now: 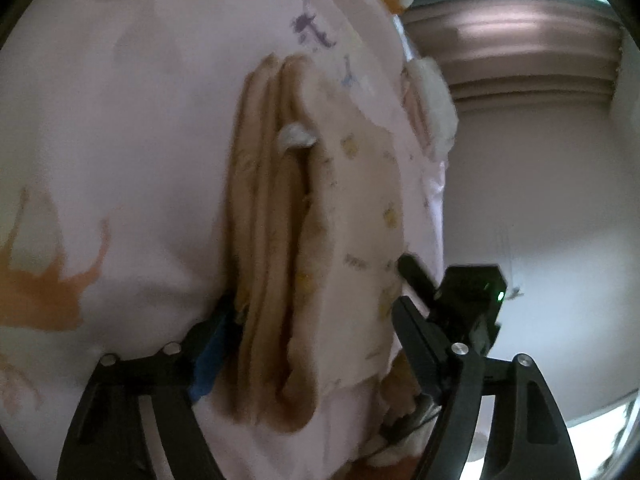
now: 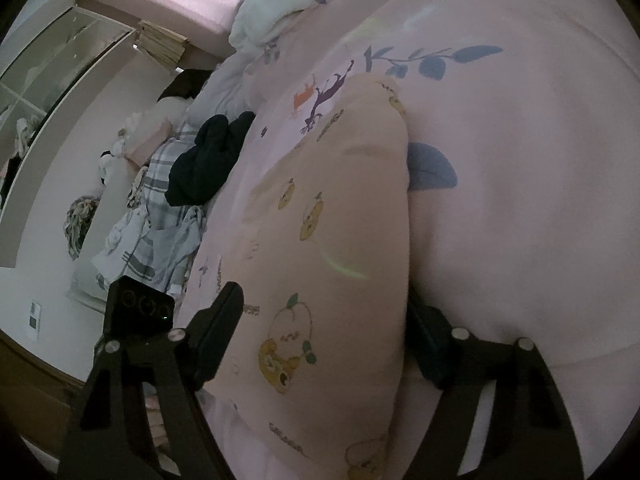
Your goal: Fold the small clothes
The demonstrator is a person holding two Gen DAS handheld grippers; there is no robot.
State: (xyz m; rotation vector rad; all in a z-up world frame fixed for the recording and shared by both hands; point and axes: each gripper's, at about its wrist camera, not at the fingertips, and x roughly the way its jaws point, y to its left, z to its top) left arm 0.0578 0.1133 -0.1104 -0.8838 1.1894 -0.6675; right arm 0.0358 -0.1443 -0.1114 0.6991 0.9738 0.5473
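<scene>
A small beige garment point(image 1: 320, 208) printed with yellow bear faces lies folded in several layers on a pink printed bedsheet point(image 1: 120, 128). A white tag point(image 1: 294, 138) sticks out of its fold. My left gripper point(image 1: 316, 304) straddles the folded stack, one finger on each side, jaws wide around it. The other gripper point(image 1: 460, 300) shows at the garment's right edge. In the right wrist view the same garment point(image 2: 332, 220) fills the middle, and my right gripper point(image 2: 324, 320) straddles it with a finger point(image 2: 224, 312) at each edge, jaws wide apart.
The bed's pink sheet point(image 2: 520, 160) fills the right. A dark garment point(image 2: 208, 160) and plaid and white clothes point(image 2: 160, 232) lie along the bed's left side. White bedding point(image 2: 272, 12) is heaped at the far end. Curtains point(image 1: 520, 48) and a pale wall point(image 1: 540, 200) stand beyond.
</scene>
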